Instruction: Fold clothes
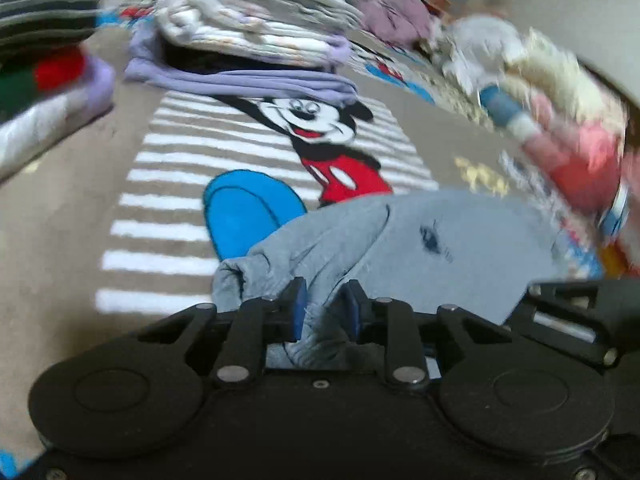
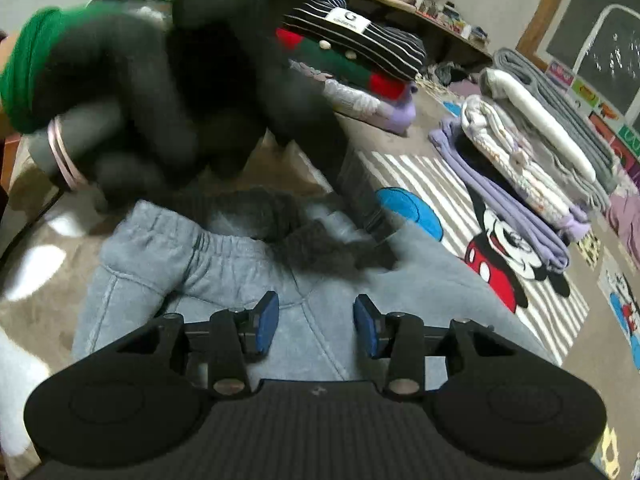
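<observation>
A tan rug (image 1: 68, 216) w/ white stripes and a cartoon mouse (image 1: 320, 136) covers the floor. Folded piles sit at the far side: a tall stack of gray, white and lilac clothes (image 2: 536, 160) on the mouse's head end, and a 2nd pile w/ a dark striped top (image 2: 360, 44) over red, green and lilac layers.

Nearest the cameras, gray sweatpants (image 2: 280, 280) lie crumpled on the rug, partly over the mouse's legs and a blue patch (image 1: 244, 208). Elastic waistband bunched at left in the right wrist view.

A blurred heap of cream, pink and red fabric (image 1: 560, 120) fills the upper right of the left wrist view.

A hand in a black glove w/ green cuff (image 2: 140, 92) holds the left gripper (image 1: 324, 312), which is clamped on a fold of the sweatpants; gray cloth is pinched between its blue pads (image 1: 299, 312). In the right wrist view its tip meets the pants near the middle, blurred.

Right gripper (image 2: 316, 324) hangs just above the sweatpants, jaws apart, nothing between the pads (image 2: 266, 324); can't tell if they touch the cloth.
</observation>
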### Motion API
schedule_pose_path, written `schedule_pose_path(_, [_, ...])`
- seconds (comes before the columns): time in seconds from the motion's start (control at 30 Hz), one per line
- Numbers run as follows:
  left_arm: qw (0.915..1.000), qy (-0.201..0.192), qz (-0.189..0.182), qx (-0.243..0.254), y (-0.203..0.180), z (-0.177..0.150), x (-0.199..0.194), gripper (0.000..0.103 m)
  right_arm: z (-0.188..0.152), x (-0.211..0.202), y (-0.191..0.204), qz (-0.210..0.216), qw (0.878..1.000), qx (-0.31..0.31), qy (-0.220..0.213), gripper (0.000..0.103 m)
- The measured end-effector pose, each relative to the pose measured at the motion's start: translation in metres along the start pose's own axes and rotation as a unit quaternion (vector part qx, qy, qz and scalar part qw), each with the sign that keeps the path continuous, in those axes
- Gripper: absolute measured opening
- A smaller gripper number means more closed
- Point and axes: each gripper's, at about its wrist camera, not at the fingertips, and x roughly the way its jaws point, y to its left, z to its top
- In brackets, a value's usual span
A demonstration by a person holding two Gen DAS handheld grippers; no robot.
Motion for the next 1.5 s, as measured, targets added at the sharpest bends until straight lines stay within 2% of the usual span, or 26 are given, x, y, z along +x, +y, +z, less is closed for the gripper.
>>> schedule_pose_path(0.07, [0.9992, -0.039, -0.003, 0.008, -0.002, -0.002, -0.024, 0.026, -0.001, -0.014, -0.004, -0.005, 1.0, 0.019, -0.014, 0.043])
schedule_pose_path(0.17, [0.9962, -0.083, -0.021, -0.016, 0.003, -0.012, -0.066, 0.026, -0.004, -0.044, -0.004, -0.014, 0.997, 0.059, -0.051, 0.044])
schedule_pose_path(0.27, [0.9928, -0.112, -0.017, -0.038, 0.002, -0.027, -0.104, 0.026, -0.008, -0.07, 0.014, -0.011, 0.993, 0.08, -0.083, 0.044])
schedule_pose_path(0.33, [0.9917, -0.121, -0.011, -0.043, -0.009, -0.033, -0.116, 0.026, -0.008, -0.074, 0.036, -0.004, 0.993, 0.069, -0.096, 0.043])
schedule_pose_path(0.43, [0.9917, -0.113, -0.038, -0.048, -0.015, -0.05, -0.123, 0.026, -0.005, -0.074, 0.064, -0.001, 0.992, 0.052, -0.112, 0.042])
schedule_pose_path(0.47, [0.9926, -0.107, -0.033, -0.048, -0.016, -0.054, -0.123, 0.026, -0.003, -0.071, 0.074, 0.0, 0.992, 0.043, -0.117, 0.042])
schedule_pose_path(0.5, [0.9936, -0.102, -0.024, -0.042, -0.019, -0.058, -0.124, 0.026, -0.002, -0.062, 0.085, 0.011, 0.994, 0.03, -0.104, 0.042])
schedule_pose_path(0.53, [0.9943, -0.098, -0.018, -0.038, -0.02, -0.062, -0.125, 0.026, -0.001, -0.047, 0.095, 0.026, 0.997, 0.015, -0.071, 0.042])
schedule_pose_path(0.6, [0.9943, -0.096, -0.02, -0.04, -0.02, -0.067, -0.128, 0.026, 0.001, -0.024, 0.113, 0.047, 0.999, -0.008, -0.023, 0.046])
schedule_pose_path(0.77, [0.9943, -0.095, -0.034, -0.032, -0.026, -0.088, -0.123, 0.026, 0.0, -0.034, 0.112, 0.036, 0.998, 0.011, -0.046, 0.046])
schedule_pose_path(0.87, [0.9974, -0.07, -0.015, -0.008, -0.036, -0.098, -0.109, 0.026, -0.011, -0.056, 0.119, 0.039, 0.997, 0.007, -0.066, 0.044])
schedule_pose_path(0.93, [0.9987, -0.03, 0.041, 0.0, -0.032, -0.11, -0.09, 0.025, -0.02, -0.07, 0.124, 0.037, 0.996, 0.017, -0.075, 0.043])
schedule_pose_path(0.97, [0.9981, -0.017, 0.06, 0.001, -0.03, -0.115, -0.084, 0.025, -0.026, -0.079, 0.124, 0.031, 0.996, 0.026, -0.082, 0.043])
schedule_pose_path(1.07, [0.9977, -0.023, 0.064, 0.001, -0.033, -0.115, -0.09, 0.025, -0.05, -0.113, 0.115, 0.009, 0.991, 0.073, -0.109, 0.044])
schedule_pose_path(1.17, [0.9958, -0.044, 0.075, 0.026, -0.043, -0.121, -0.095, 0.025, -0.081, -0.147, 0.092, -0.029, 0.984, 0.126, -0.125, 0.044])
schedule_pose_path(1.27, [0.9915, -0.089, 0.082, 0.047, -0.065, -0.118, -0.109, 0.026, -0.112, -0.183, 0.064, -0.073, 0.973, 0.171, -0.139, 0.044])
schedule_pose_path(1.33, [0.9883, -0.124, 0.074, 0.05, -0.081, -0.114, -0.116, 0.026, -0.132, -0.199, 0.047, -0.105, 0.968, 0.182, -0.137, 0.046])
schedule_pose_path(1.4, [0.9865, -0.14, 0.062, 0.058, -0.101, -0.11, -0.112, 0.026, -0.152, -0.21, 0.032, -0.135, 0.965, 0.187, -0.129, 0.048])
schedule_pose_path(1.5, [0.9876, -0.121, 0.051, 0.085, -0.13, -0.115, -0.089, 0.026, -0.179, -0.21, 0.019, -0.174, 0.961, 0.191, -0.1, 0.048])
